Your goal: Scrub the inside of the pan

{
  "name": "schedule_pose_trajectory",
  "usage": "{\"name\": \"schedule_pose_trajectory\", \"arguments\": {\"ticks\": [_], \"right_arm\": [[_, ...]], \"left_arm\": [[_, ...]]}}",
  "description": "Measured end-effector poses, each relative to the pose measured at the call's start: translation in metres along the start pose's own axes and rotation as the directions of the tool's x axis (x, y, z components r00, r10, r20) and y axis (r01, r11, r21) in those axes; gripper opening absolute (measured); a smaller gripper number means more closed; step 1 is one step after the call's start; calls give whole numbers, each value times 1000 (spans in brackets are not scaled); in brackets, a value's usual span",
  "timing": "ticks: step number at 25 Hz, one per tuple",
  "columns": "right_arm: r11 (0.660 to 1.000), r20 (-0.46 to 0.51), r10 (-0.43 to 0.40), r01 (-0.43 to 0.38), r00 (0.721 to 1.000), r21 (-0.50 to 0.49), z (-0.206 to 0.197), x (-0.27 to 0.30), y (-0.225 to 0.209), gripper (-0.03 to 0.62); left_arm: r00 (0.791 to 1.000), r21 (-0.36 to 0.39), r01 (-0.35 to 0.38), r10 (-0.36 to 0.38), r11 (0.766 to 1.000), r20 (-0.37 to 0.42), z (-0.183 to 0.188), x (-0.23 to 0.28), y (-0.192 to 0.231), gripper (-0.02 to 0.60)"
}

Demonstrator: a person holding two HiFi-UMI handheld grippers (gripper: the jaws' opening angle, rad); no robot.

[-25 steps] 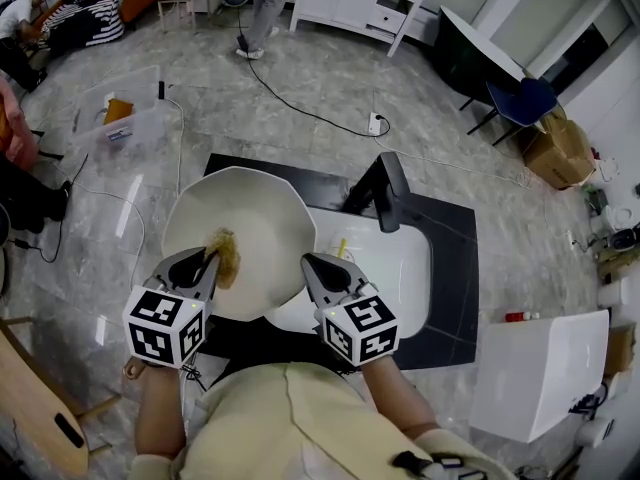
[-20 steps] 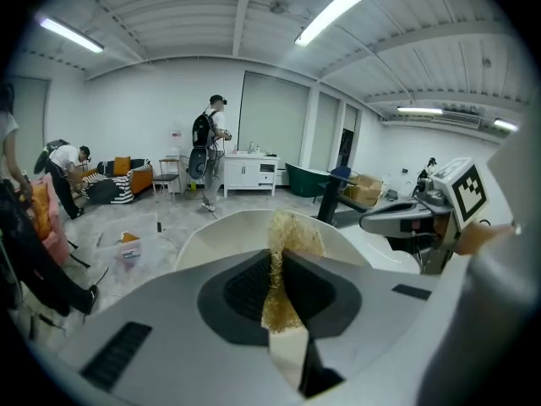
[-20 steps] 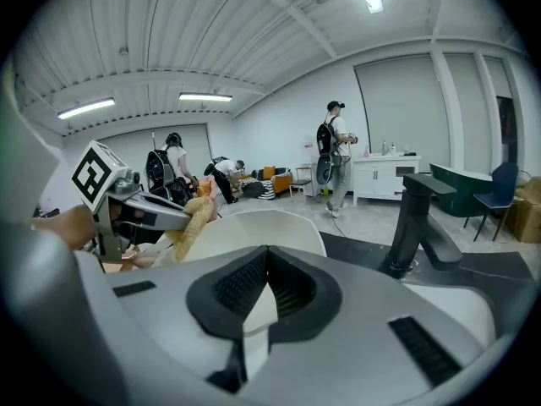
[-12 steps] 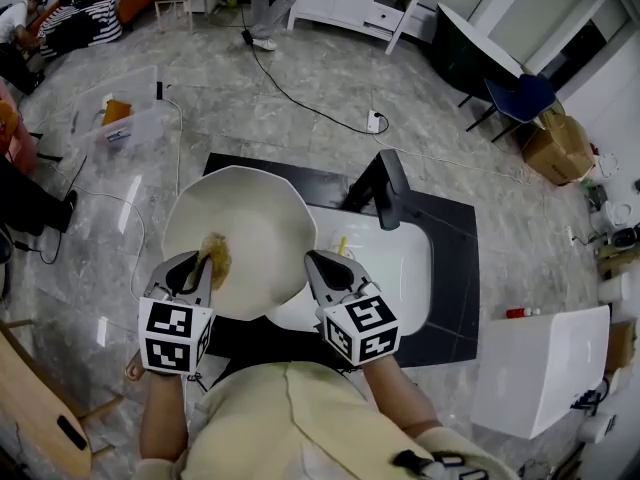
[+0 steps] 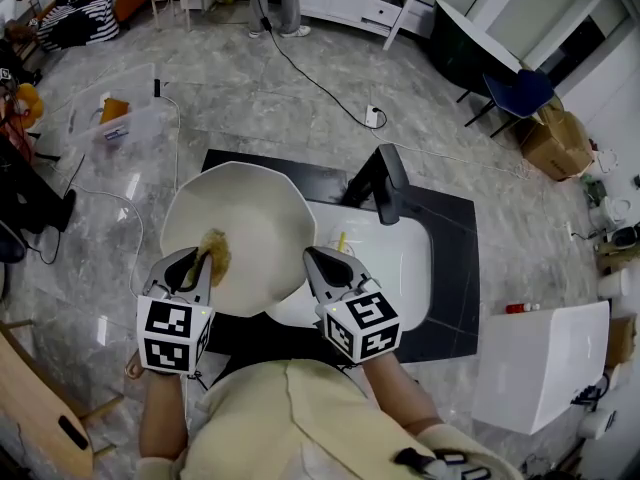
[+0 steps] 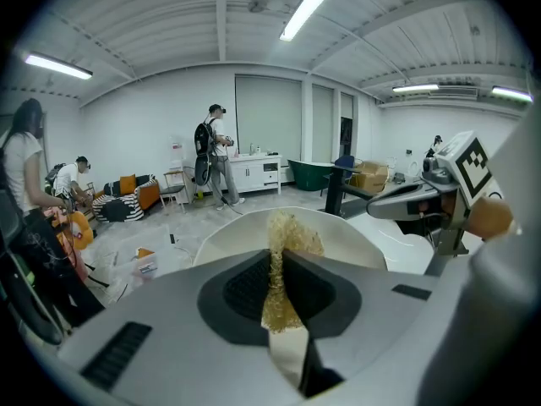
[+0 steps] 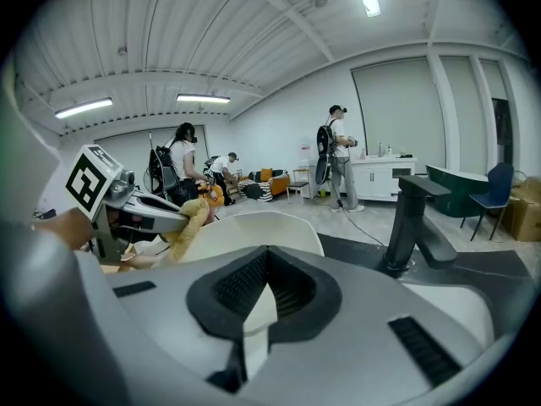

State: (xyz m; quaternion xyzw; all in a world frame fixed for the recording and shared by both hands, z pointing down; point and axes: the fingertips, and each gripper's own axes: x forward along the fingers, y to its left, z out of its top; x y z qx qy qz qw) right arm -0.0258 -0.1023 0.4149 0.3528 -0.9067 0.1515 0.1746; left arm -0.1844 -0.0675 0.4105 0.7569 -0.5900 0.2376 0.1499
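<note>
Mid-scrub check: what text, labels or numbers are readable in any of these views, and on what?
None can be read in any view.
Marker cubes: black-and-white square patterns only, no letters or digits.
Label on the clear bin on the floor: too small to read.
Small red item: too small to read.

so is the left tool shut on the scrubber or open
shut: the left tool clamps the yellow scrubber tight between its jaws, no gap showing

Bright, even light falls from ceiling strips (image 6: 308, 7) at twelve o'clock. Glare streaks the floor (image 5: 128, 196) at nine o'clock; both gripper views warp at the edges.
</note>
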Motion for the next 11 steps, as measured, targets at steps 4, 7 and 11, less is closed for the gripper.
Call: {"name": "schedule_pose_trajectory", "arguments": {"ticks": [4, 7, 11], "right_arm": [[1000, 4, 3, -3, 1000, -2, 1, -1, 2, 14], [1000, 2, 1, -1, 1000, -5, 0, -1, 1, 14], [1000, 0, 0, 0, 1000, -6, 1, -1, 0, 14]], "left_arm": [[1000, 6, 7, -7, 1000, 6, 0, -1, -2, 44], [1000, 12, 9, -9, 1000, 5, 0, 0, -3, 44], [1000, 24, 12, -12, 1000, 8, 2, 0, -4, 44]]}}
